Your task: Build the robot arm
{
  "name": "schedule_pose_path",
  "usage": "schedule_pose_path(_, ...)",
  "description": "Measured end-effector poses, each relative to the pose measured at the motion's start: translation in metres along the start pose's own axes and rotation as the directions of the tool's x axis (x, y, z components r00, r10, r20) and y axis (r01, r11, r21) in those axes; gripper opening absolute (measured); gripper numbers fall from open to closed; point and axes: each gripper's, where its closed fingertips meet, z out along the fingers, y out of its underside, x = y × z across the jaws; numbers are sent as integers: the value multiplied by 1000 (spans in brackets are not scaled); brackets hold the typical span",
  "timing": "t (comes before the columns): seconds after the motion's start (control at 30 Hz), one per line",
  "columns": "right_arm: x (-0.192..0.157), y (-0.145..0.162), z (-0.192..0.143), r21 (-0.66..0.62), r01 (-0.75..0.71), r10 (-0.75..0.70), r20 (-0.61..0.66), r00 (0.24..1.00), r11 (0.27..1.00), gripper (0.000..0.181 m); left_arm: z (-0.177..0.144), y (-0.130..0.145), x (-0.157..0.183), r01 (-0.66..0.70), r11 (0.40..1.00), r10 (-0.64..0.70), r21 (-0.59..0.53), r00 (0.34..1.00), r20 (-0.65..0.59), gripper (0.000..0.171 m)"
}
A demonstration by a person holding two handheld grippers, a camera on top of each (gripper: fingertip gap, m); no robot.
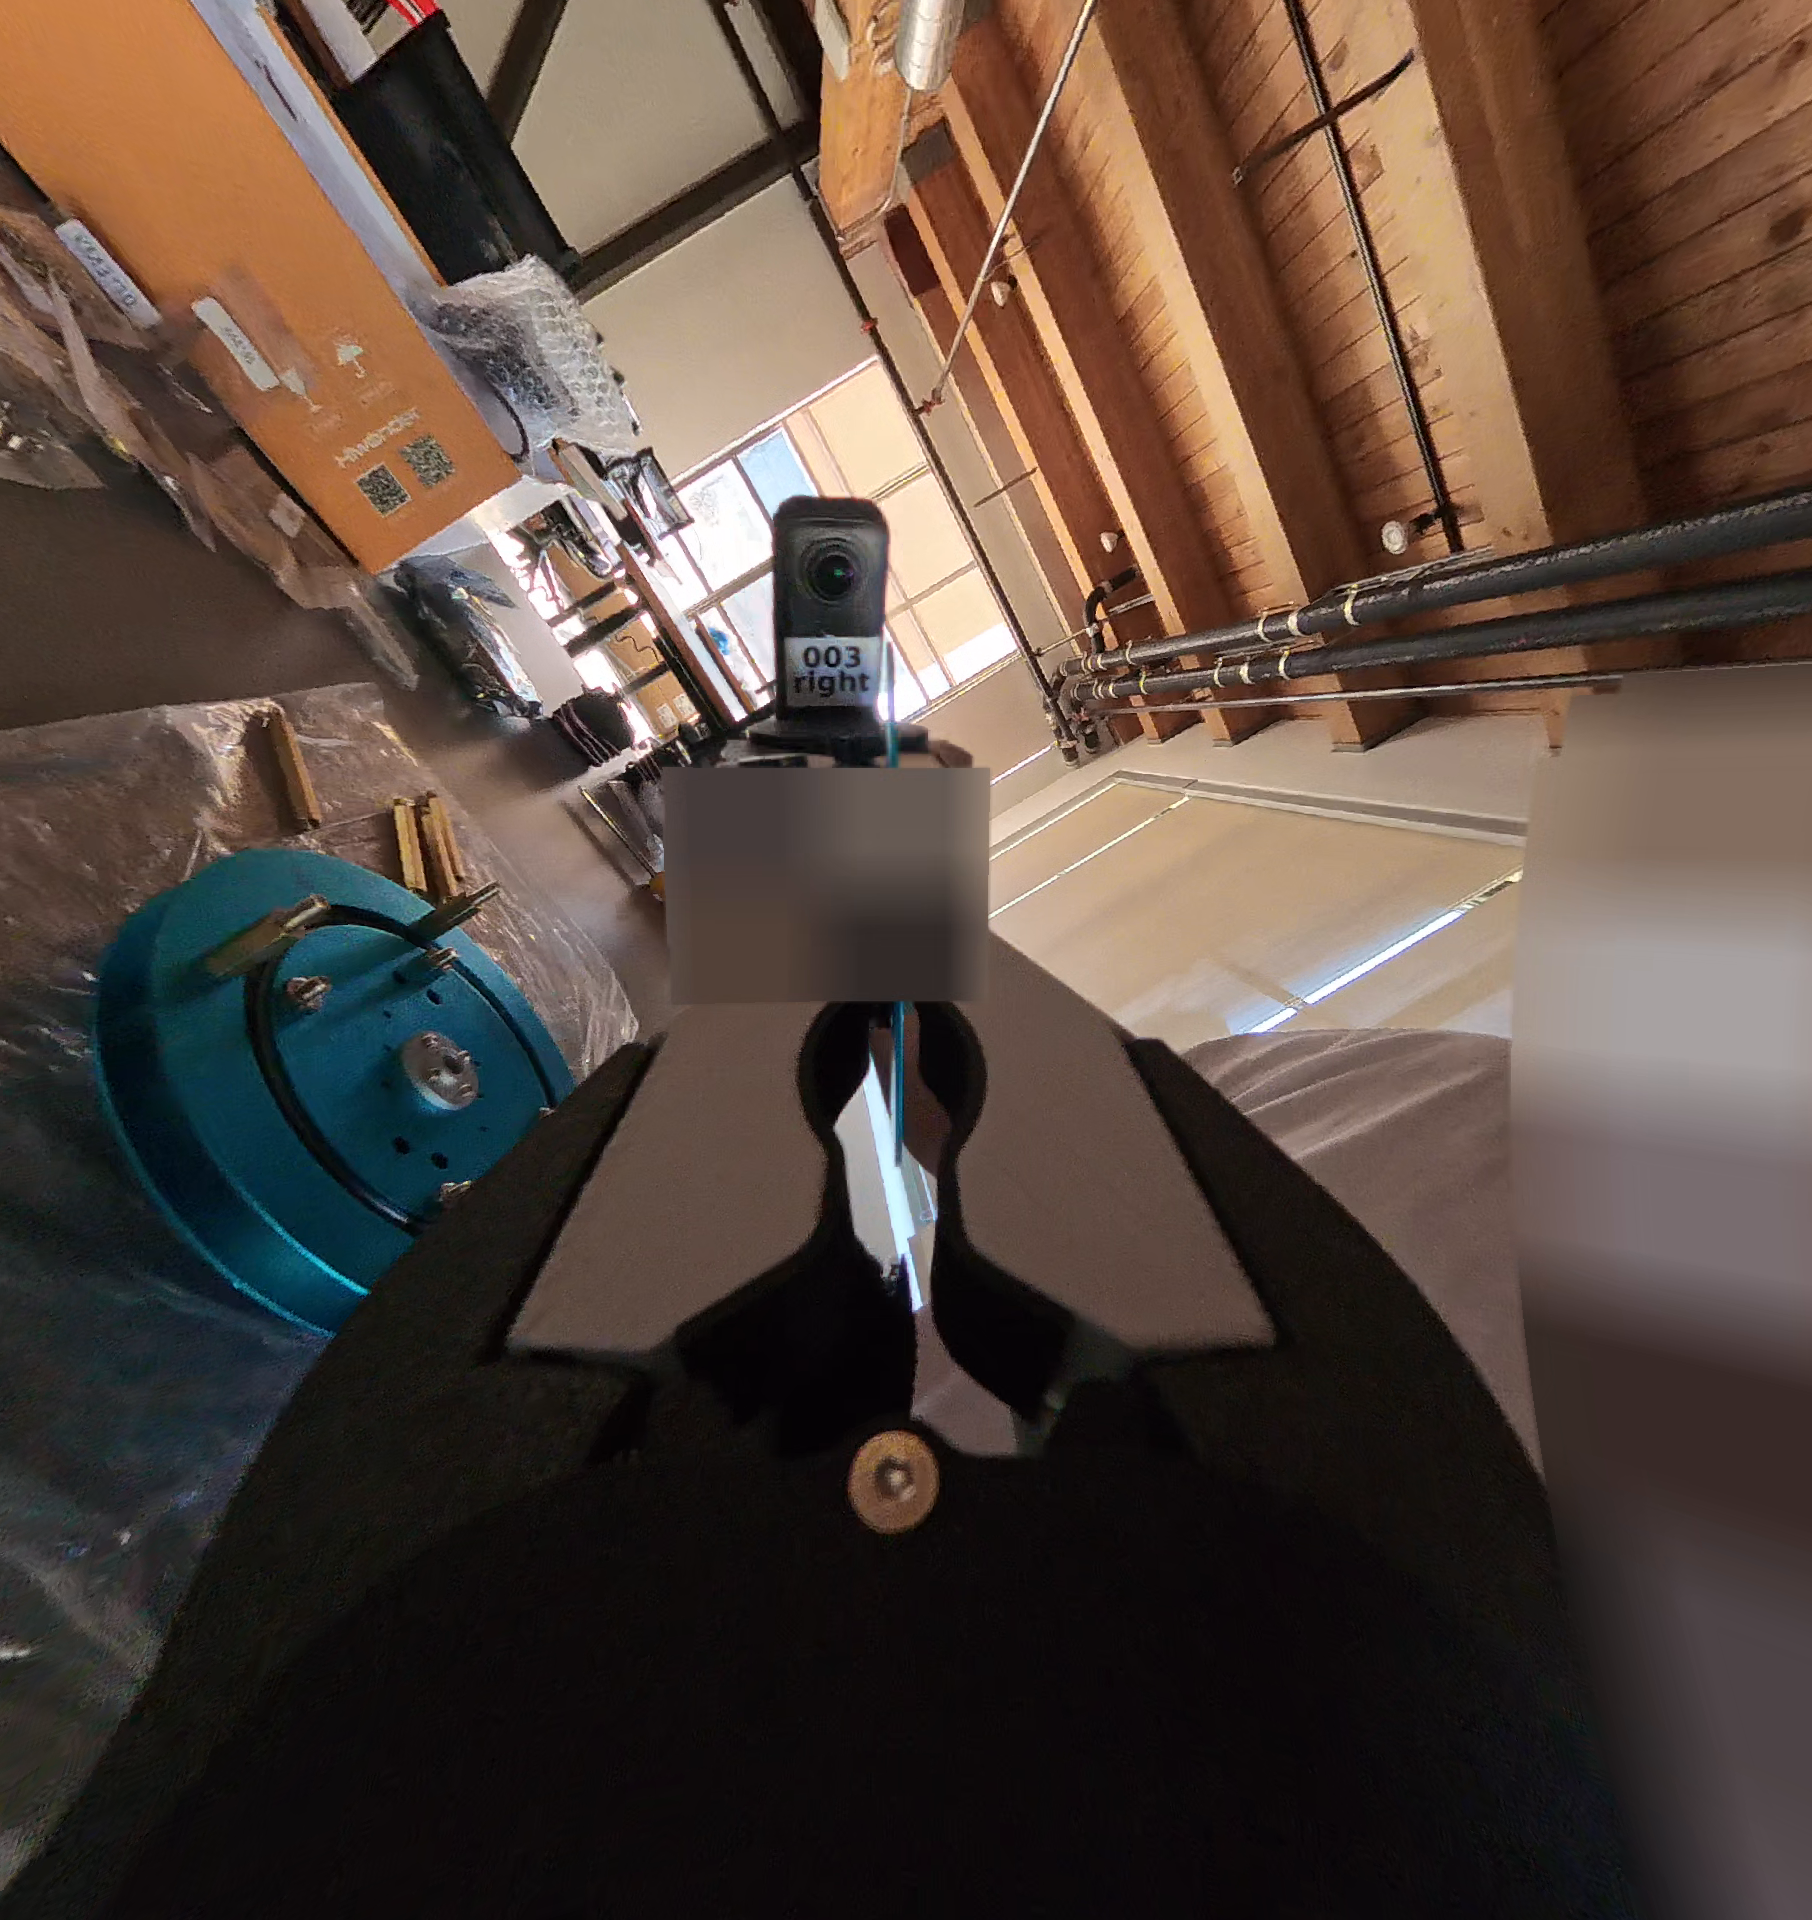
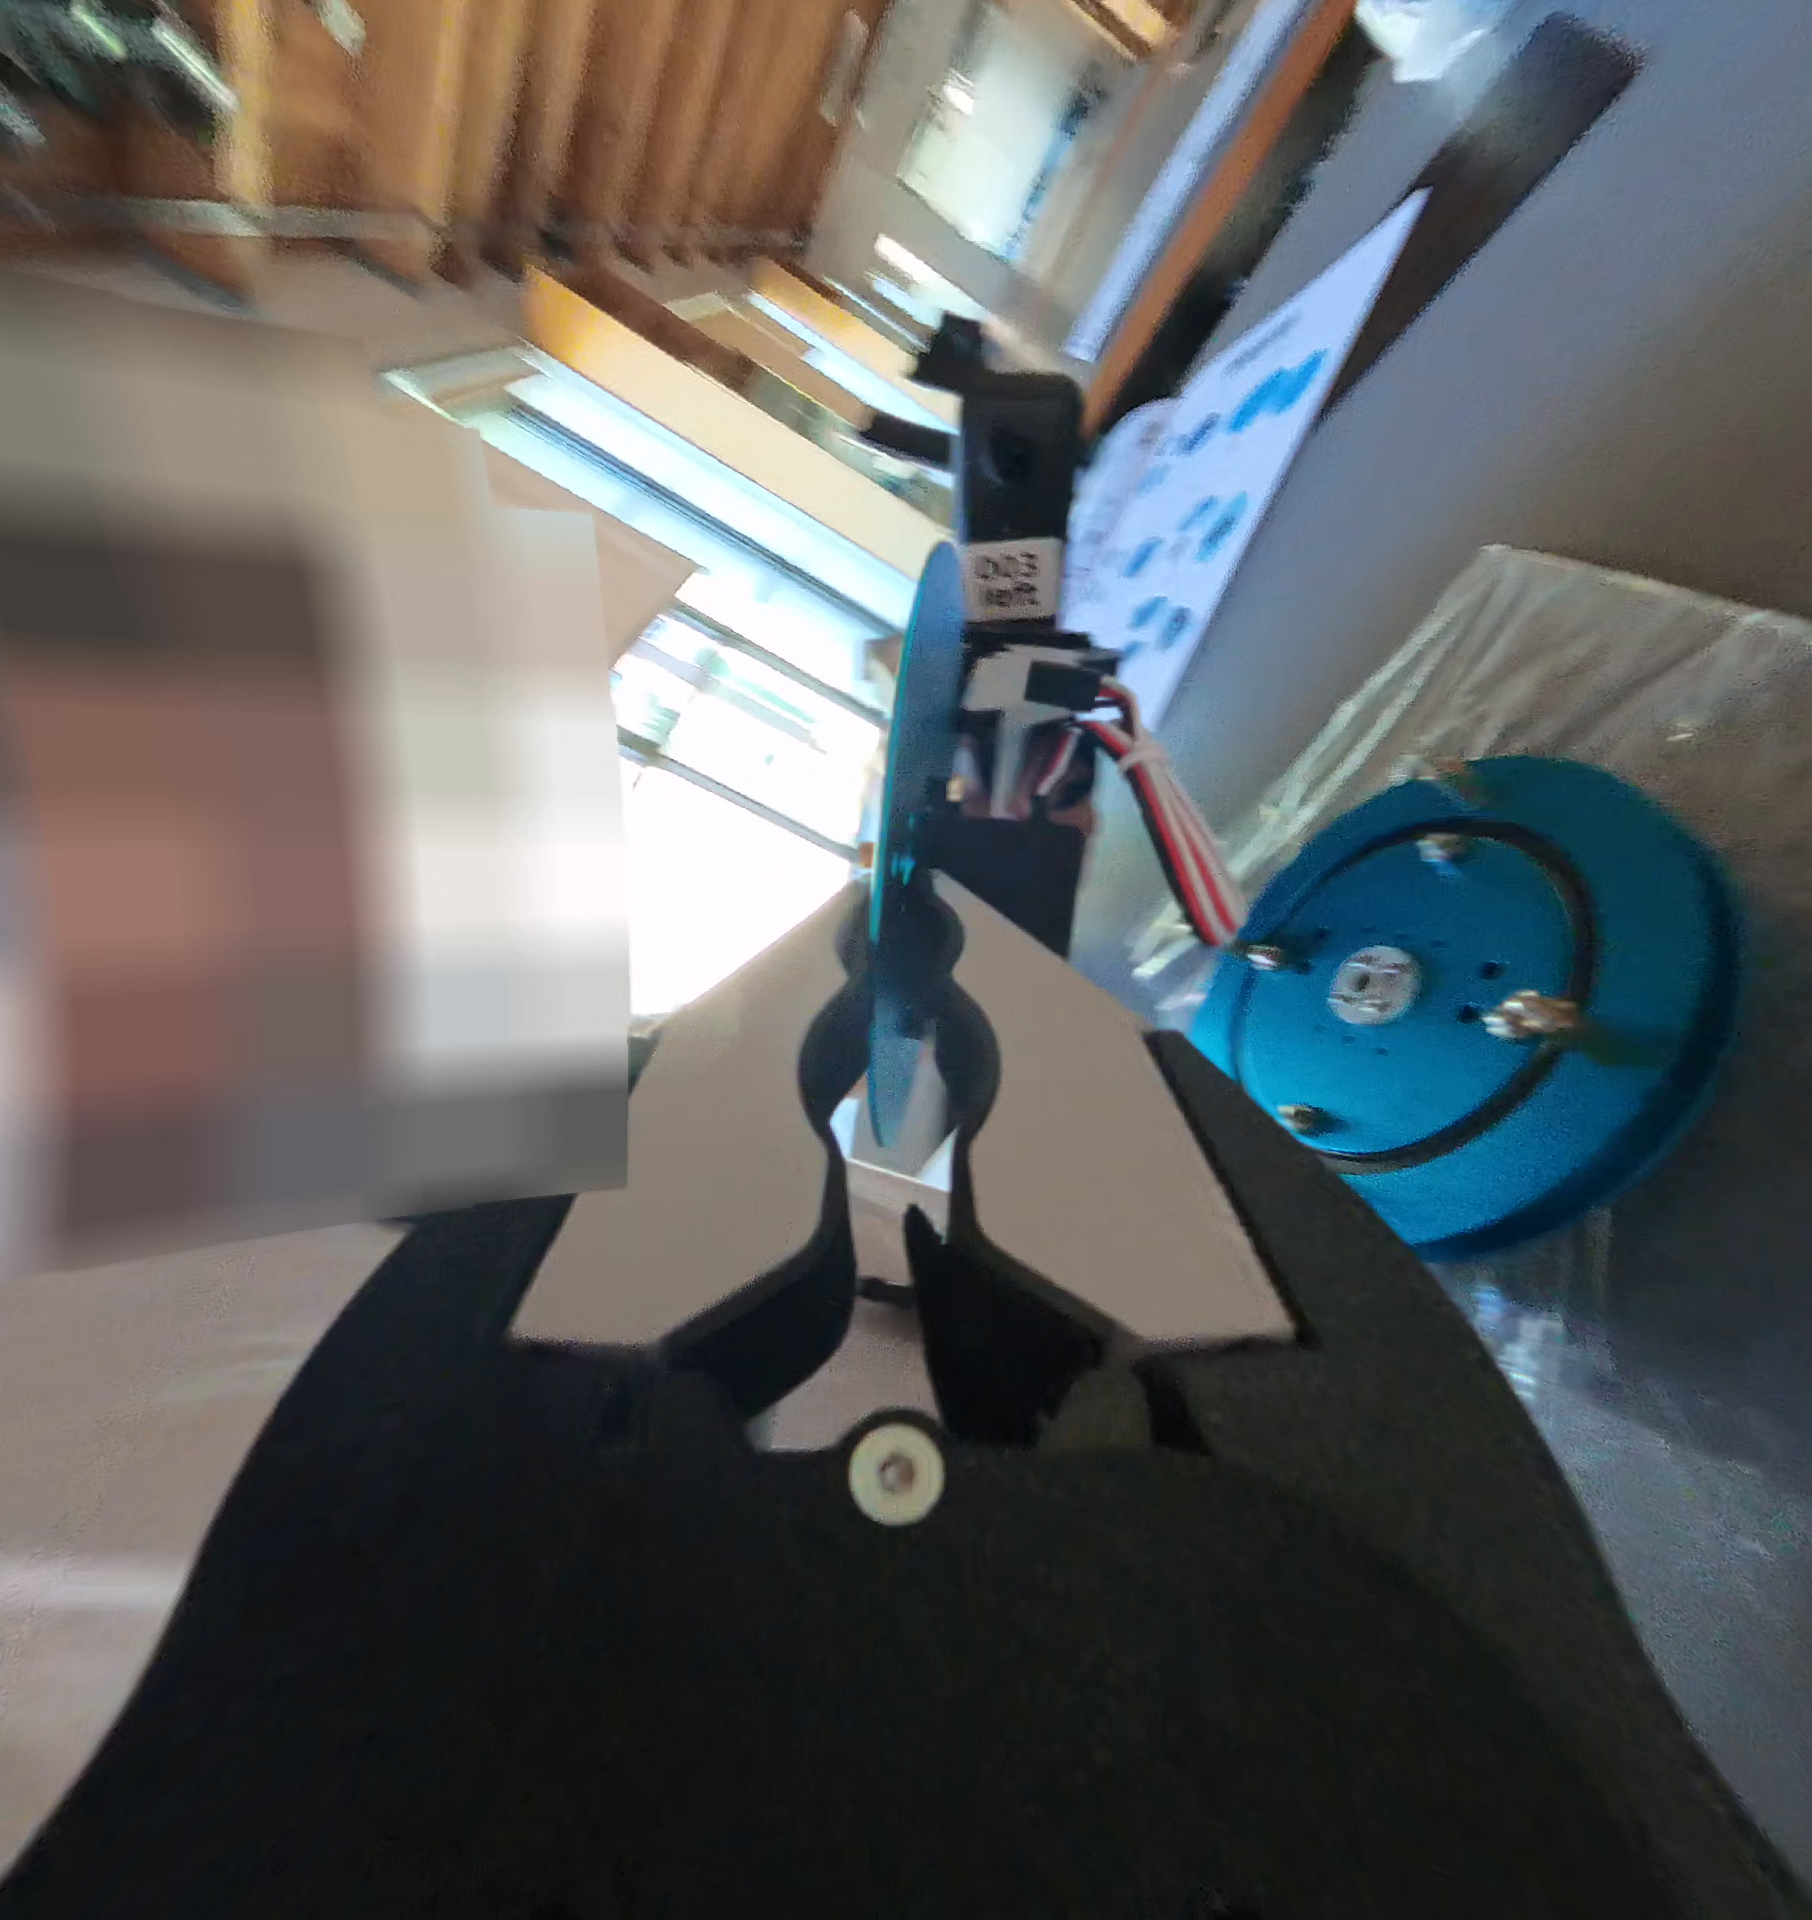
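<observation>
My two grippers face each other and both grip one thin blue disc, seen edge-on in the left wrist view (image 1: 897, 1081) and as a narrow ellipse in the right wrist view (image 2: 928, 727). My left gripper (image 1: 894, 1023) is shut on the disc's edge. My right gripper (image 2: 907, 925) is shut on the opposite edge. A small black servo block (image 2: 1021, 727) with red, white and black wires (image 2: 1182, 831) sits against the disc. The opposite gripper's camera shows beyond the disc in each view (image 1: 832, 582) (image 2: 1016, 457). A thick blue round base (image 1: 330, 1091) (image 2: 1473, 997) with a black ring lies close by.
The blue base rests on a clear plastic sheet (image 1: 102, 810) over a dark table, with brass standoffs (image 1: 424, 842) beside it. An orange cardboard box (image 1: 258, 260) and bubble wrap (image 1: 528, 353) stand behind. A white poster (image 2: 1224, 499) leans at the right. Wooden beams and black pipes (image 1: 1504, 603) run overhead. The gap from one gripper's tips to the other's is roughly 6 centimetres.
</observation>
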Motion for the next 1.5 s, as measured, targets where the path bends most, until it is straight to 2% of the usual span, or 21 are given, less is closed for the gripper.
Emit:
schedule_pose_path(0.03, 4, 1, 2, -5, 64, -65, -62, 996, 998, 0, -1, 0, 0, -15, 1000, 15, 6, 1000, 0, 0)
schedule_pose_path(0.1, 6, 2, 2, -29, 77, -79, -115, 990, 997, 0, -2, 2, -2, -67, 998, 67, -9, 998, 18, 0)
schedule_pose_path(0.33, 3, -2, 10, -27, 133, -135, -143, 980, 991, 0, -12, 18, 0, -212, 976, 215, -48, 973, 81, 1)
schedule_pose_path(0.4, 3, -1, 17, -49, 175, -181, -161, 970, 983, 0, -23, 22, -5, -268, 963, 270, -34, 950, 159, 4)
schedule_pose_path(0.47, 2, -4, 22, -54, 214, -220, -166, 961, 975, 0, -41, 23, -7, -322, 947, 307, 11, 912, 270, 18)
schedule_pose_path(0.53, 1, -10, 23, -48, 249, -254, -173, 952, 967, 0, -66, 31, 0, -391, 919, 351, 40, 861, 367, 19)
schedule_pose_path(0.63, 8, -23, 18, -20, 297, -295, -206, 933, 955, 0, -119, 43, 15, -527, 848, 405, 64, 721, 563, 19)
schedule_pose_path(0.73, 20, -39, 10, 43, 314, -296, -233, 926, 949, 0, -192, 46, 21, -632, 771, 332, 71, 495, 803, 19)
schedule_pose_path(0.8, 29, -46, 8, 77, 322, -295, -244, 924, 944, 0, -241, 49, 25, -662, 748, 241, 47, 337, 910, 19)
schedule_pose_path(0.93, 42, -53, 9, 130, 296, -264, -219, 939, 946, 0, -306, 57, 23, -624, 780, 141, -54, 92, 986, 19)
schedule_pose_path(1.0, 49, -53, 11, 146, 275, -242, -209, 948, 950, 0, -327, 59, 16, -577, 812, 104, -85, -1, 995, 19)
schedule_pose_path(1.07, 56, -52, 11, 152, 262, -229, -207, 951, 953, 0, -333, 57, 13, -559, 824, 100, -96, -23, 995, 19)
schedule_pose_path(1.2, 61, -51, 8, 174, 236, -204, -182, 962, 956, 0, -331, 50, 6, -541, 836, 94, -92, -23, 995, 19)
schedule_pose_path(1.4, 66, -52, 10, 190, 172, -146, -143, 979, 967, 0, -312, 37, 0, -545, 836, 84, -59, 21, 996, 19)
schedule_pose_path(1.5, 67, -50, 14, 179, 143, -122, -124, 985, 973, 0, -288, 27, -1, -563, 824, 123, -66, 64, 990, 19)
